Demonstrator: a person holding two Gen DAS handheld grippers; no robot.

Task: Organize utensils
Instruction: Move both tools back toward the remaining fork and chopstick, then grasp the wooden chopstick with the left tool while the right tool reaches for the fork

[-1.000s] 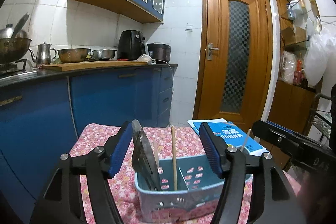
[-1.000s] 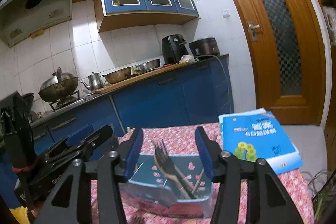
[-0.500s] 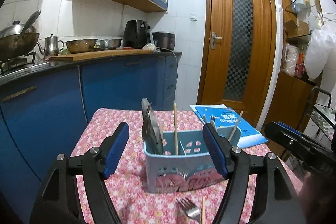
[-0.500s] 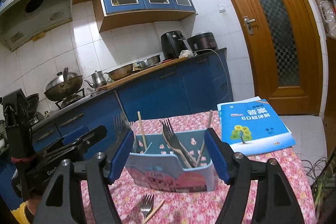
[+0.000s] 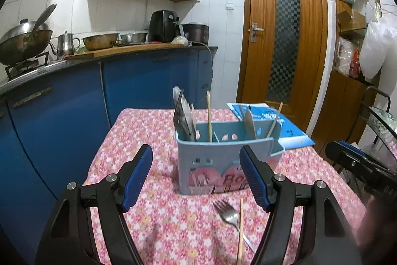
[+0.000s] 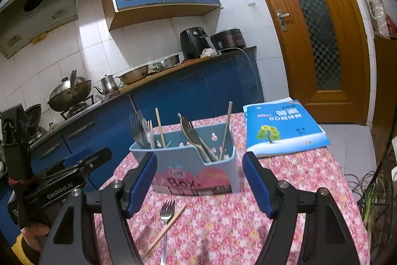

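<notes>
A: Fork [image 6: 166, 214] and chopstick [image 6: 165, 231] nearest, loose on the floral tablecloth [image 6: 285, 190], just short of the blue organizer box [image 6: 196, 173].

B: Between the jaws?

A: No. Right gripper [image 6: 199, 181] gaping, jaws just widened, nothing between the pads. Left gripper [image 5: 196, 176] likewise spread, holding nothing.

B: Changed from a second back?

A: Both pulled away from the box. Earlier, box filling the gap between the fingers and no loose pieces in view; now box farther off, fork [image 5: 227, 215] and chopstick [image 5: 240, 232] showing on the cloth in front. Probably backing off to line up the next pick; two pieces left to stow.

B: Lie of the fork?

A: From the right wrist: long axis running near-to-far, tines toward the box, handle back toward the camera and off the bottom edge. Chopstick slanted, far tip leaning right of the tines, crossing the fork's handle lower down. Over or under, hard to tell.

B: Box itself?

A: Upright, mid-table [image 5: 223, 165]. Forks and a chopstick standing in the left compartment, more forks and a chopstick leaning in the right one. Beyond it, blue booklet [image 6: 282, 129] flat at the far right corner. Farther still, blue cabinets [image 6: 173, 101] and wooden door [image 6: 320, 41].
</notes>
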